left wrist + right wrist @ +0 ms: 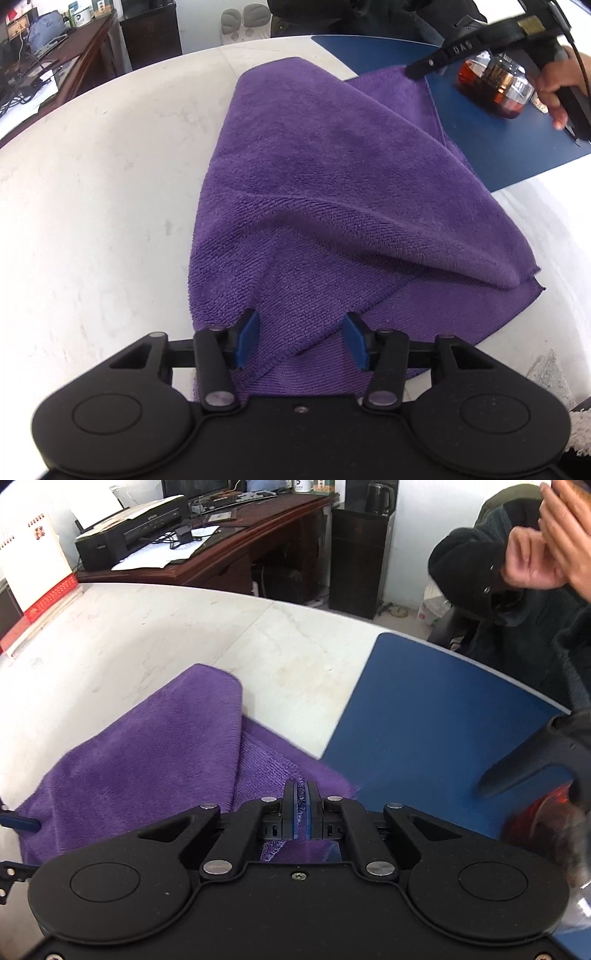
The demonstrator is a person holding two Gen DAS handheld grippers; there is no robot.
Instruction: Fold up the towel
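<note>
Purple towel [314,192] lies on the white counter [92,206], loosely folded, the upper layer draped over the lower with a raised ridge running across the middle. Far-right corner of the towel overlaps the edge of a blue mat [491,147] that sits on the counter's far right.

Left gripper [301,339]: fingers [246,338] partly open, blue pads standing well apart, angled down over the towel's near edge. Cloth sits below and between the pads, but neither pad presses on it; no grip there.

Right gripper [302,808]: fingers [290,812] fully closed, pads pinched on a thin edge of the towel near the mat's left edge. In the left wrist view the right gripper's tip [415,70] meets the towel's far-right corner, and that corner looks lifted slightly off the mat. A hand [557,86] holds the gripper's handle at the far right.

A glass jar [495,88] with amber contents stands on the blue mat, just beside the right gripper, apart from the towel.

Background: dark wooden desk [221,542] beyond the counter carrying a black printer [129,531]; a red-and-white calendar [37,565] stands on the counter's far left. A second person in dark clothing [517,602] sits at the far right, hands raised.
</note>
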